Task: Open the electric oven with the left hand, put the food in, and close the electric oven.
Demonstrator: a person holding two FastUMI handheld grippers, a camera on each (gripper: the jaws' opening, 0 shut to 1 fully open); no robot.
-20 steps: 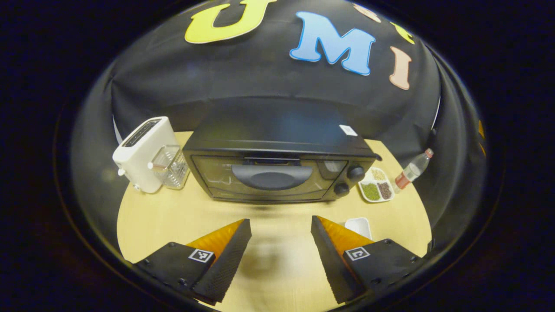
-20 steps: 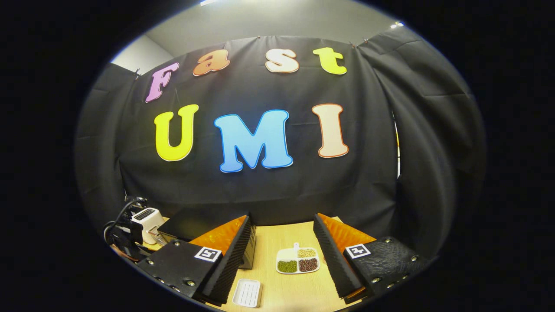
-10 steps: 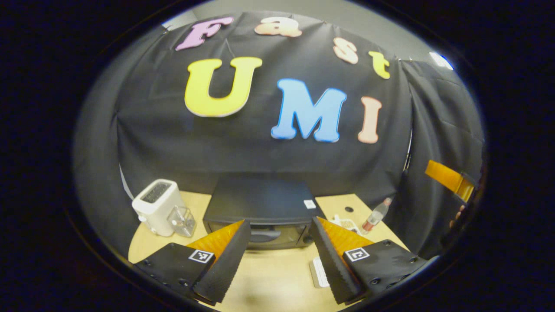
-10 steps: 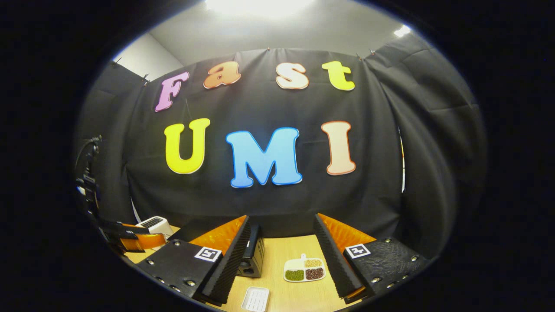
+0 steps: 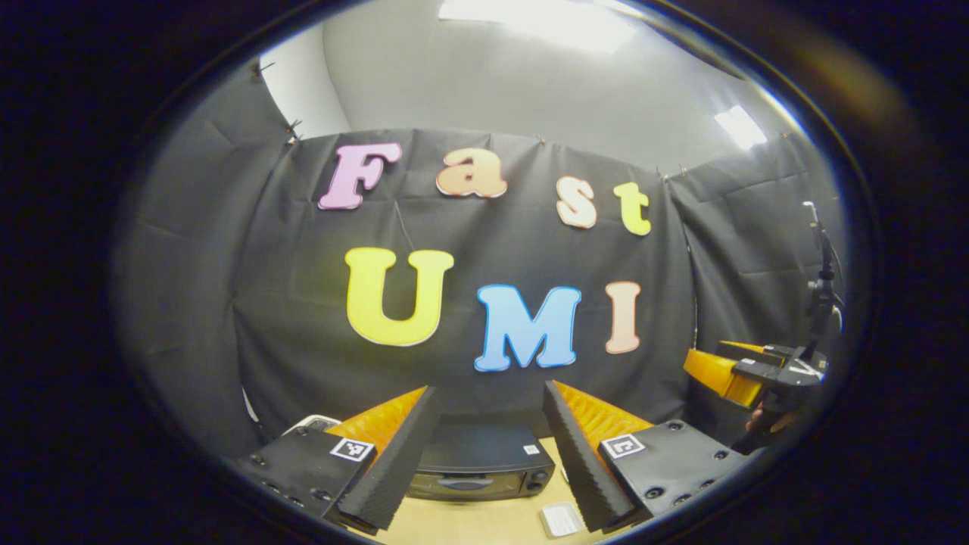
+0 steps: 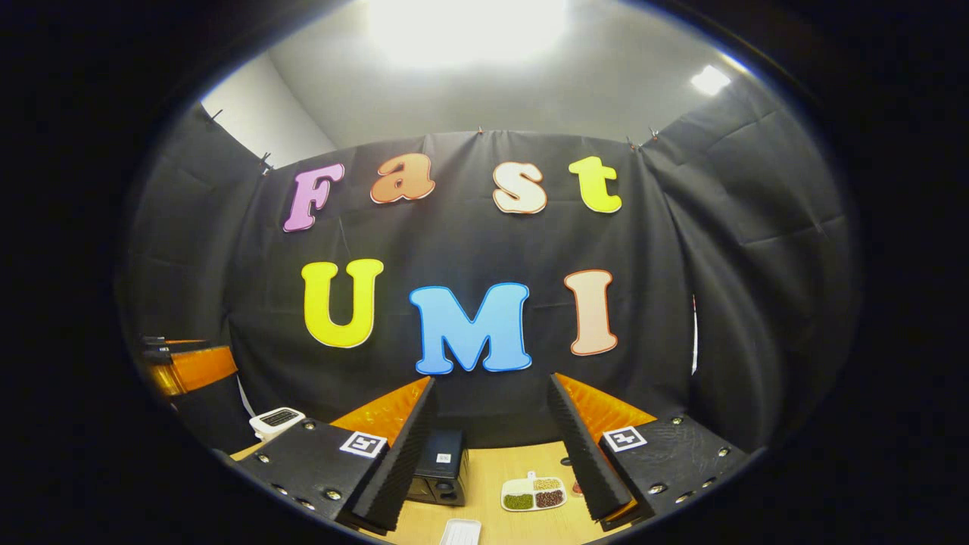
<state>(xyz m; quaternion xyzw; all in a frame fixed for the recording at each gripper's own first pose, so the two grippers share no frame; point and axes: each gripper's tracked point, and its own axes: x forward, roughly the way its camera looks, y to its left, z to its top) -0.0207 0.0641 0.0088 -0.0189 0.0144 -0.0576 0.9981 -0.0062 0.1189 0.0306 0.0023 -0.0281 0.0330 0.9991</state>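
Both grippers spread wide, gripping nothing — left gripper (image 5: 481, 454), right gripper (image 6: 492, 446). Electric oven (image 5: 481, 465) shut, on table (image 6: 515, 473), well below. Rigid, likely heavy; hinged door — best taken by door handle (image 5: 464, 482).

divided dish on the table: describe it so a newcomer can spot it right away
Start from the black oven at the back of the wooden table, in the right gripper view. To its right, between the right gripper's fingers, lies a small white dish split into three compartments. It alone holds food: green, dark brown and pale grains, one per section, unlike the plain white tray nearer the camera.
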